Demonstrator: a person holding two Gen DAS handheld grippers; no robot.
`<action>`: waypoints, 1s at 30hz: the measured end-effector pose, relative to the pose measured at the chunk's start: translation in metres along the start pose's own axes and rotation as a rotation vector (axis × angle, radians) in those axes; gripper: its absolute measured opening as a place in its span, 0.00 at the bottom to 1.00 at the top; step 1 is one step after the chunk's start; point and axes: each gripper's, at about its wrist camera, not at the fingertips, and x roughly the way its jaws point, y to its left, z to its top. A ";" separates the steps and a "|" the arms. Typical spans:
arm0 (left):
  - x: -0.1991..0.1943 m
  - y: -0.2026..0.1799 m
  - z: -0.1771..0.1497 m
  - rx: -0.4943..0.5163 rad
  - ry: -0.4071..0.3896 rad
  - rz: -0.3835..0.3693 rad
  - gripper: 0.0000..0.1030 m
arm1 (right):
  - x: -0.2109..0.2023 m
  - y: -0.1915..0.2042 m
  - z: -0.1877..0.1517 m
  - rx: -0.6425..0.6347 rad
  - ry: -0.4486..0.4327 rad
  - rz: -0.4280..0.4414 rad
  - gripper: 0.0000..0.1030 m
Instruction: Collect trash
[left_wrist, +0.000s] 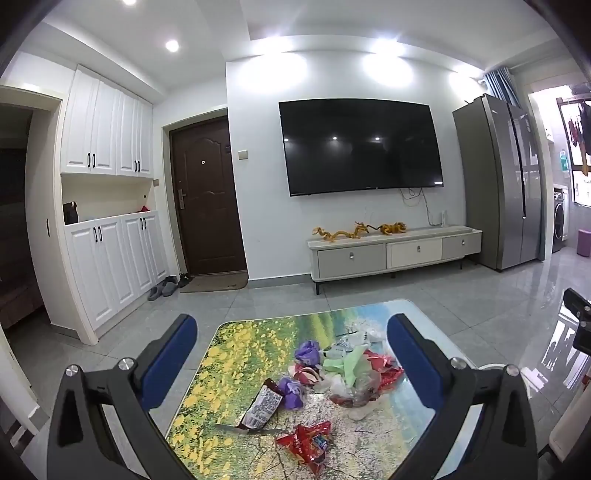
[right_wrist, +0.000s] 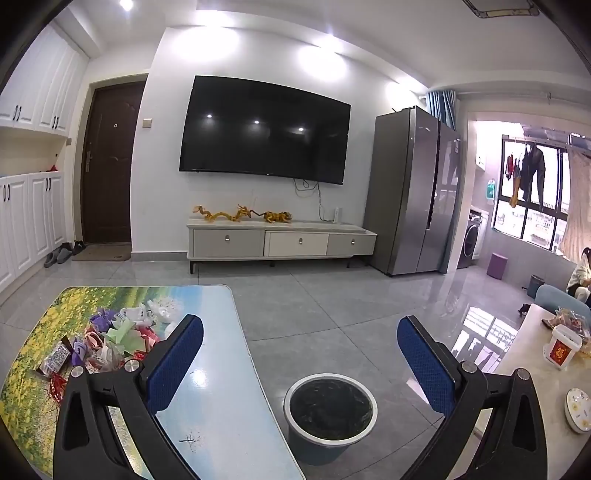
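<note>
Two handheld grippers hang over a living-room coffee table (left_wrist: 229, 373) printed with a field of yellow flowers, both spread wide with nothing between their blue pads. The left gripper (left_wrist: 291, 354) points slightly downward at a heap of trash (left_wrist: 340, 373) scattered across the middle of the tabletop: purple and red wrappers, crumpled green and white paper, clear plastic. A silver-and-brown snack wrapper (left_wrist: 264, 404) lies at the near edge of the heap, and a red wrapper (left_wrist: 310, 441) sits apart, closer to the camera. The fingers (left_wrist: 170, 358) frame the pile from above, touching none of it.

The right gripper (right_wrist: 300, 352) is just as wide and equally empty, aimed past the table's right edge at a round bin (right_wrist: 330, 417) lined with a dark bag, standing on the grey tiled floor just beside the table. From this side the same trash pile appears at the far left, behind the gripper's left finger.

Beyond, a wall-mounted television (left_wrist: 360, 146) hangs dark above a low cabinet (left_wrist: 393, 251), with a steel refrigerator (right_wrist: 413, 192) to its right.
</note>
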 end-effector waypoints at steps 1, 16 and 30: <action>0.001 0.000 -0.001 -0.003 0.001 0.003 1.00 | 0.000 0.001 0.000 -0.001 0.001 0.001 1.00; -0.001 0.013 0.001 -0.033 -0.004 0.016 1.00 | -0.003 0.003 -0.002 -0.018 -0.012 -0.007 1.00; -0.001 0.015 -0.002 -0.032 -0.002 0.049 1.00 | -0.001 0.005 -0.002 -0.017 -0.004 -0.004 1.00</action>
